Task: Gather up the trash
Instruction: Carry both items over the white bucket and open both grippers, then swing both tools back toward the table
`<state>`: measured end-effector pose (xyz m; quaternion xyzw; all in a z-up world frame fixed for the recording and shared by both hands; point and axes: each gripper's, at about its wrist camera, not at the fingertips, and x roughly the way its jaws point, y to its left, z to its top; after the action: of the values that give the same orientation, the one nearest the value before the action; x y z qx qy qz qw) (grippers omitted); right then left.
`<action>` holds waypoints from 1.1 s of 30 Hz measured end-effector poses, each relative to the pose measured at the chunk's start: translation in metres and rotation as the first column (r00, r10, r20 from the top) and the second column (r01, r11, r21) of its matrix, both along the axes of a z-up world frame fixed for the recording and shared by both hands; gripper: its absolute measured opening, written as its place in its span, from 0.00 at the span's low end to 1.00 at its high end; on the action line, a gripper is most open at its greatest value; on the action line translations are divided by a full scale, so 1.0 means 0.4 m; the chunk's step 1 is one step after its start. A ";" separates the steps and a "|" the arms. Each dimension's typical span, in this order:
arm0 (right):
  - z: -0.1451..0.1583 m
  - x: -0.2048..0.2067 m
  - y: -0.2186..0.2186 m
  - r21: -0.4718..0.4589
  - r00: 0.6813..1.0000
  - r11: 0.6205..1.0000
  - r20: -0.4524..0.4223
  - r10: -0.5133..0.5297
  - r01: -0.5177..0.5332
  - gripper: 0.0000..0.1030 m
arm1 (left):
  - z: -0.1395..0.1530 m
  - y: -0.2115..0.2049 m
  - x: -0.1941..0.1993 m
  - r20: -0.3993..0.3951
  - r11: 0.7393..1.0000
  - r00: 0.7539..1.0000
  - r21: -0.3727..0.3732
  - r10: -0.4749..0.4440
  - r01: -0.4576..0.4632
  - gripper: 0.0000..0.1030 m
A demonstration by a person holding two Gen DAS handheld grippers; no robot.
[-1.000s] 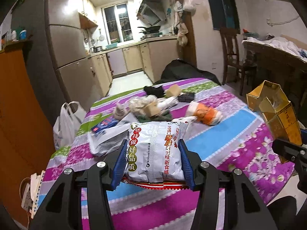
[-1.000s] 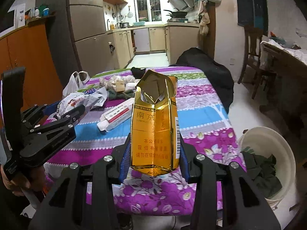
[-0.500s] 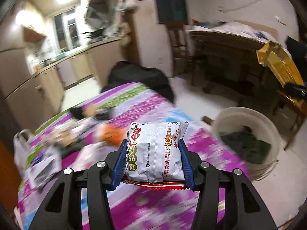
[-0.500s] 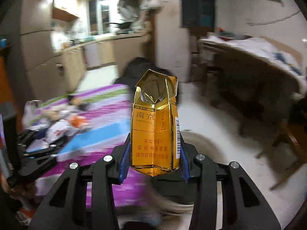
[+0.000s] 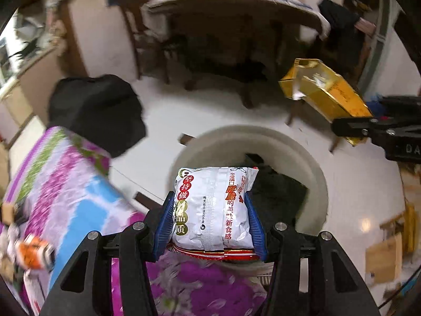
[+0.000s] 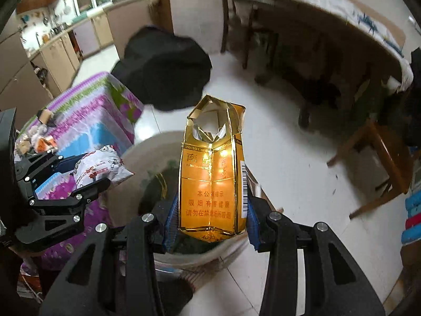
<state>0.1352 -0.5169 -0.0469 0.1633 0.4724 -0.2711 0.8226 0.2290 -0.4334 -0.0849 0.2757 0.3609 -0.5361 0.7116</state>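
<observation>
My left gripper (image 5: 210,223) is shut on a white snack bag (image 5: 211,208) with Chinese print, held over the near rim of a white trash bin (image 5: 313,168) on the floor. My right gripper (image 6: 210,218) is shut on a torn gold cigarette carton (image 6: 213,179), held upright above the same bin (image 6: 131,152). The carton also shows at the right of the left wrist view (image 5: 323,92), and the snack bag at the left of the right wrist view (image 6: 102,168). Dark rubbish lies inside the bin.
The table with the purple flowered cloth (image 5: 63,189) lies left of the bin, with more litter (image 6: 39,137) on it. A black bag (image 6: 163,65) sits on the floor behind. A wooden table (image 6: 329,26) and chair (image 6: 379,158) stand to the right.
Both grippers have swung right, away from the flowered table, and now hang over the white bin. Each keeps its hold on its item.
</observation>
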 end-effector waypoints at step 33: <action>0.152 -0.112 0.300 -0.295 0.681 0.955 0.704 0.202 0.022 0.60 | 0.089 0.273 -0.048 0.182 0.957 0.948 -0.181 0.260 -0.227 0.74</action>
<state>0.0905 -0.3969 0.0140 0.1157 0.0719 -0.2071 0.9688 0.2098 -0.3241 -0.0493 0.2251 0.2736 -0.4397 0.8253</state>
